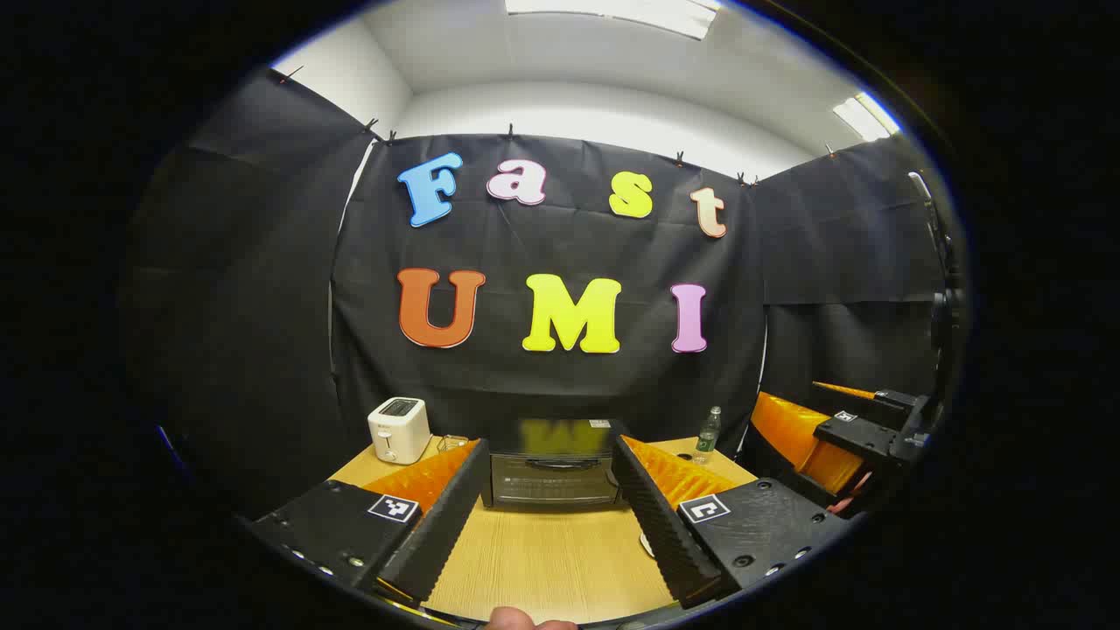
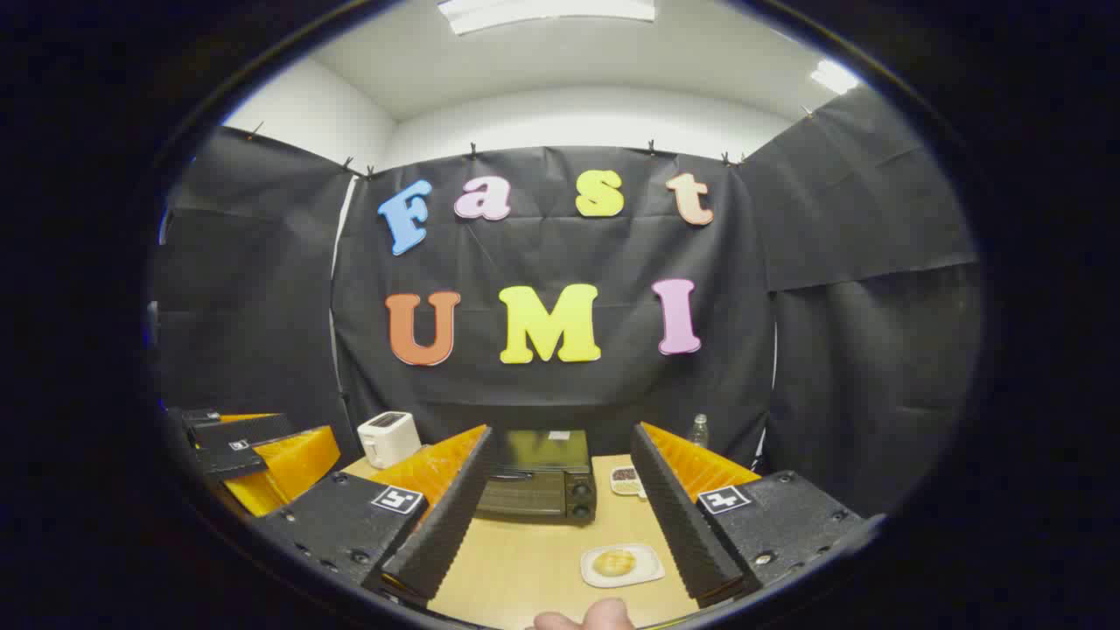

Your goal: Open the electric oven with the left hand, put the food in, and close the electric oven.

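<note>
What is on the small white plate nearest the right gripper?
The plate holds one round golden piece of food, like a bun. What lies under the food is covered; the plate's bare rim rests flat on the table.

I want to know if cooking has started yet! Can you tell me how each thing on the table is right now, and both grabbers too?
Black electric oven: door shut, standing at the back of the wooden table.
Round golden bun: lying on a small white tray, not yet picked up.
White toaster: upright.
Clear plastic bottle: upright.
Left gripper: open, holding nothing.
Right gripper: open, holding nothing.
</note>
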